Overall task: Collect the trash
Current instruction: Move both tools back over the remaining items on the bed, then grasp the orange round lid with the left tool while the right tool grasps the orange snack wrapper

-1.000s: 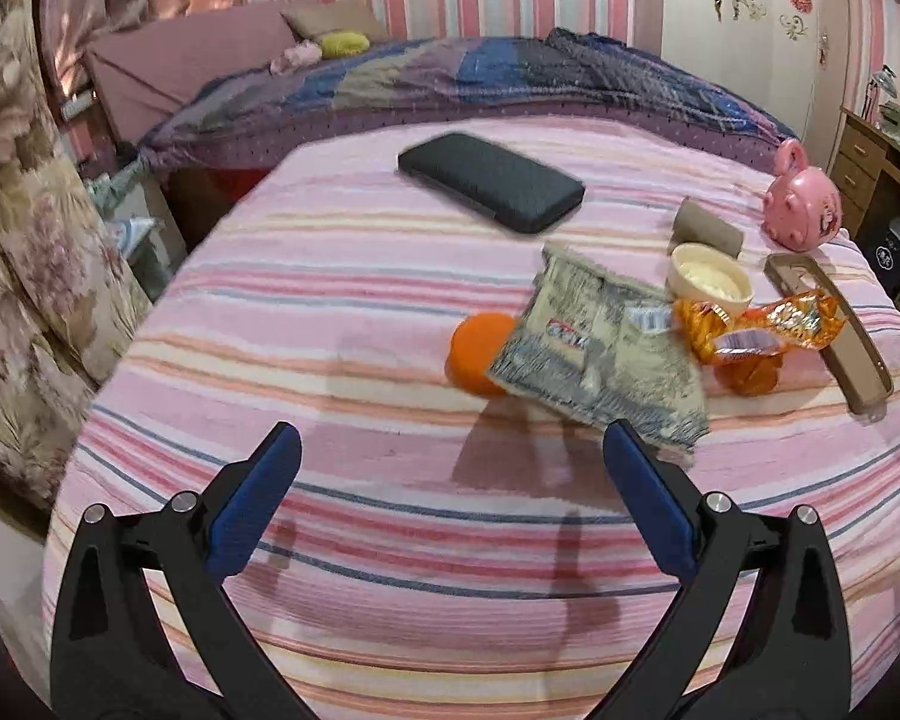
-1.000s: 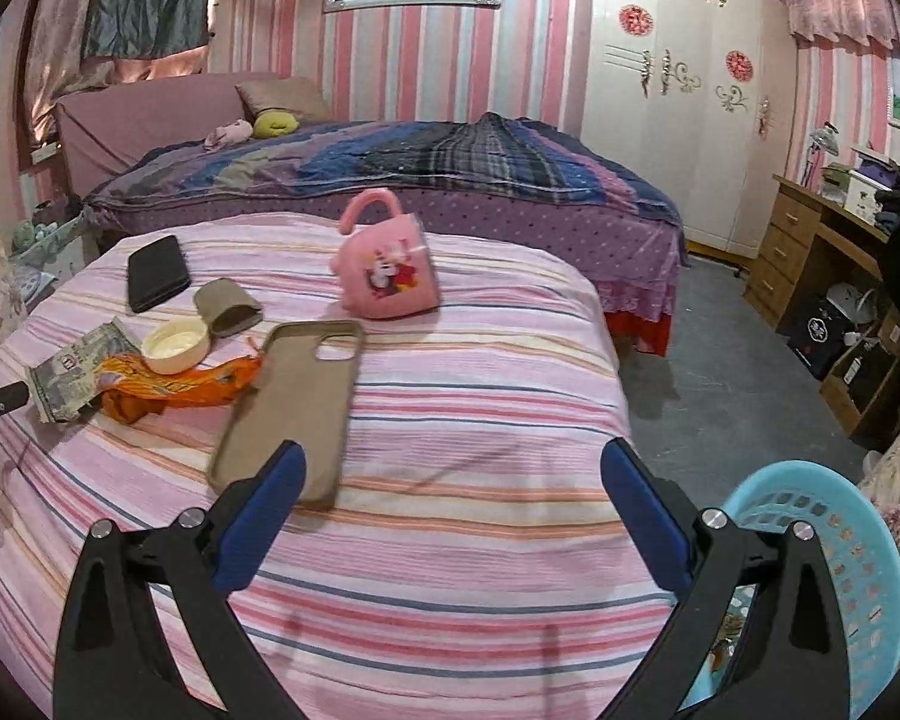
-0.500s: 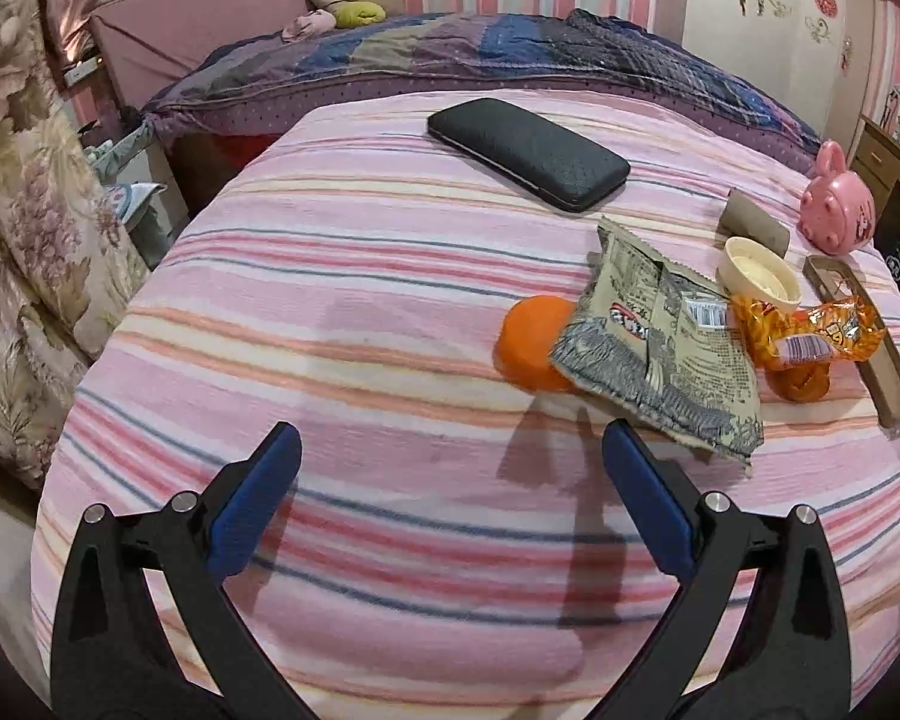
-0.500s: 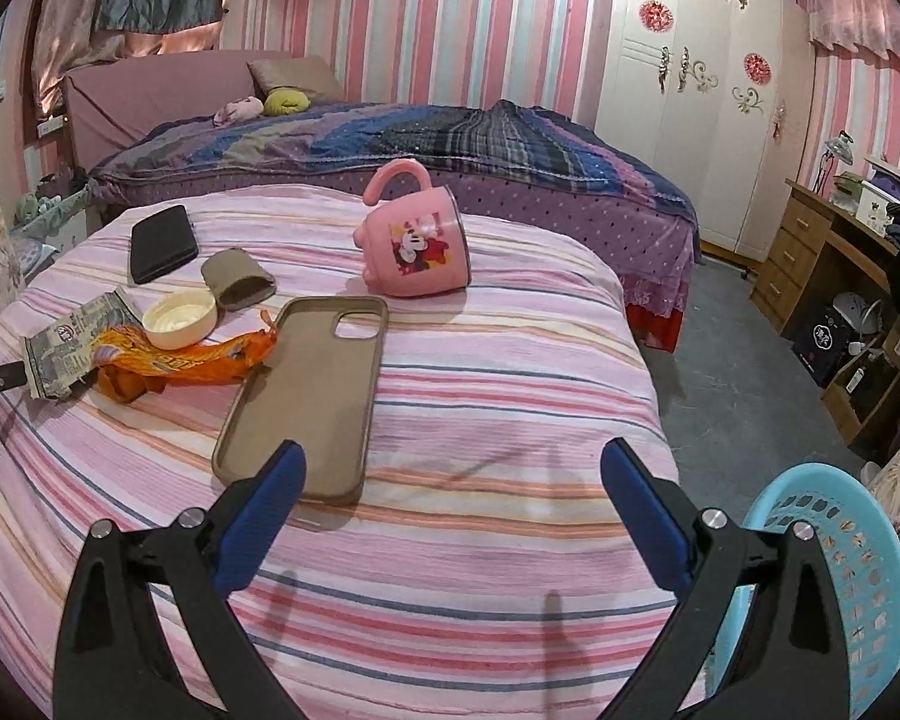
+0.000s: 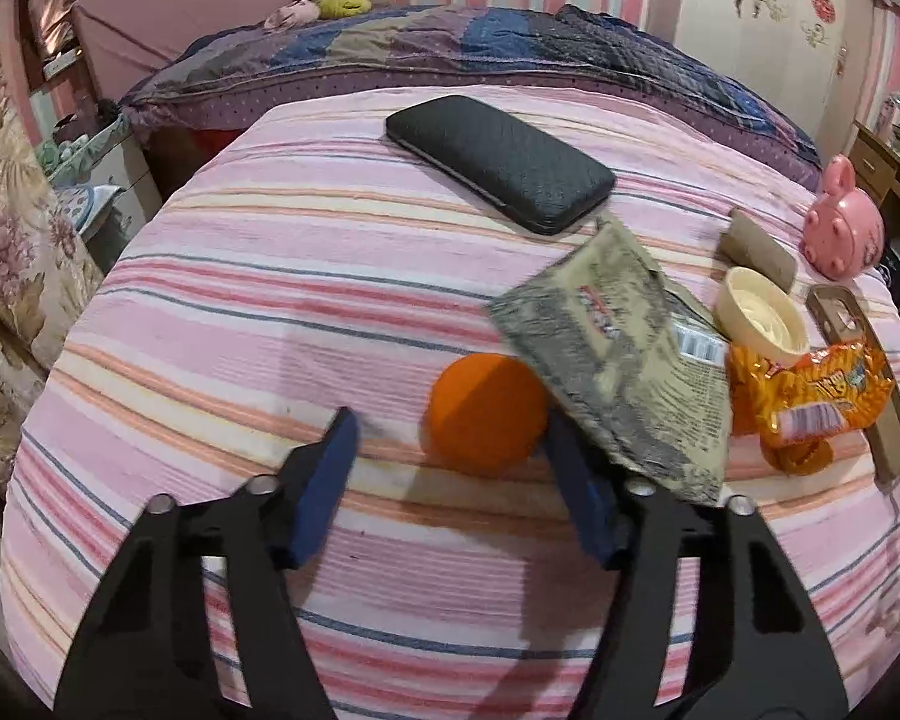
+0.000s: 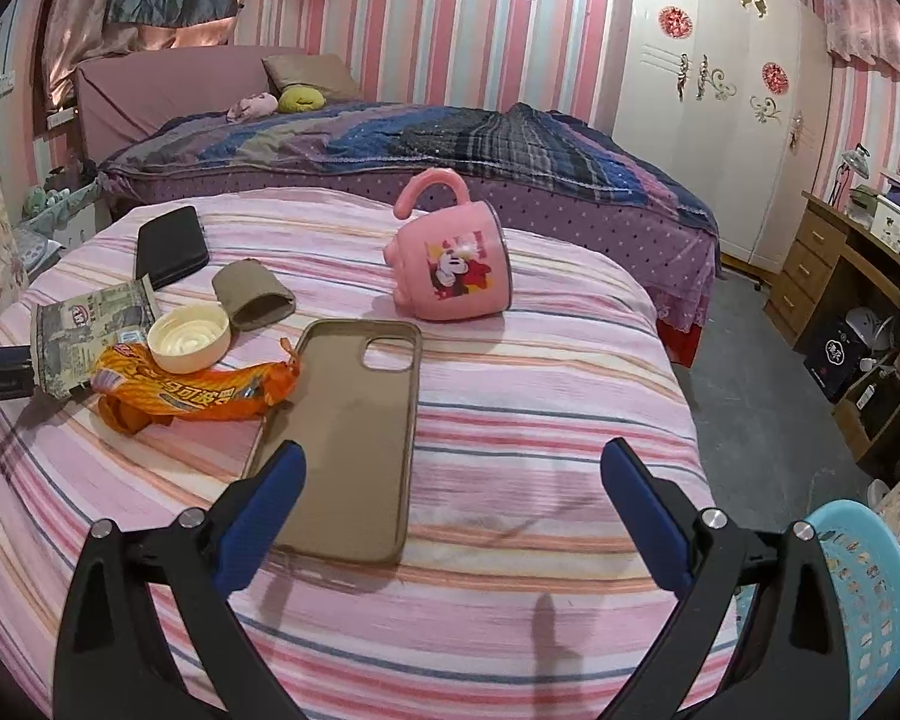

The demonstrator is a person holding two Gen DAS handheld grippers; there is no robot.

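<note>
Snack wrappers on striped bedspread, pink-striped walls

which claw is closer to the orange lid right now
Left. The left claw is open with the orange lid just beyond its fingertips. The right claw is open over the phone case, past the wrappers from the lid, which its view doesn't show.

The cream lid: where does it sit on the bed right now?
In the right wrist view the cream lid lies open side up at the left of the striped bed cover, between the orange snack wrapper and the brown pouch.
</note>
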